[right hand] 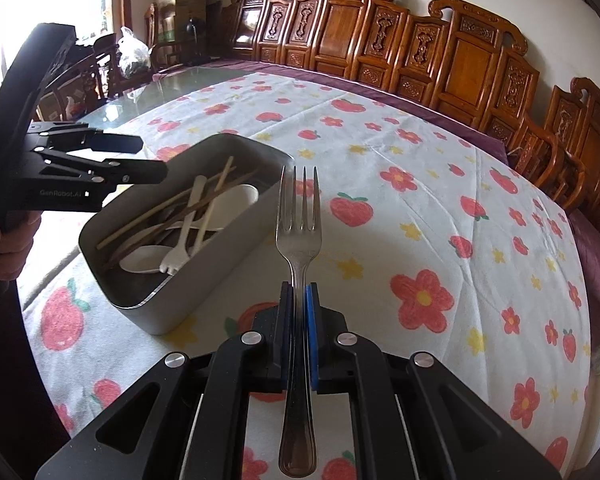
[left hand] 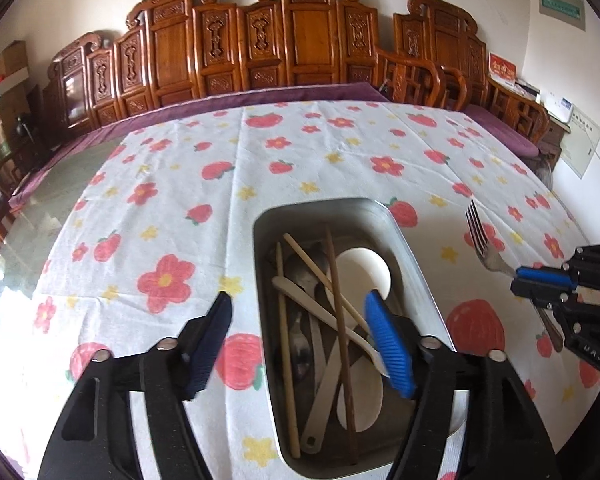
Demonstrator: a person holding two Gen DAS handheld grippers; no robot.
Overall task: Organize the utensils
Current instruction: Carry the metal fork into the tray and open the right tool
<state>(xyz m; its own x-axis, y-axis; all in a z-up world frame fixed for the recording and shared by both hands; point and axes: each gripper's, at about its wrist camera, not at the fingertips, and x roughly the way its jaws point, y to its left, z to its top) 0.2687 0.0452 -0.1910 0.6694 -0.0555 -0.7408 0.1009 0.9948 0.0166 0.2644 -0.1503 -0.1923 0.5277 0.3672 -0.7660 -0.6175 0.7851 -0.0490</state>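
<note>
the right gripper (right hand: 299, 296) is clamping the light, stiff, slippery metal fork (right hand: 299, 240) mid-handle, while the left gripper (left hand: 300, 320) is hanging apart, empty, over the tin (left hand: 404, 236).

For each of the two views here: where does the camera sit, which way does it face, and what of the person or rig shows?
Left wrist: on the left gripper, looking down over its open fingers at the tray; the right gripper shows at right.
Right wrist: on the right gripper, looking down along the fork that it is shut on; the left gripper and a hand show at left.
Shared: tray, fork, tablecloth, chairs.
</note>
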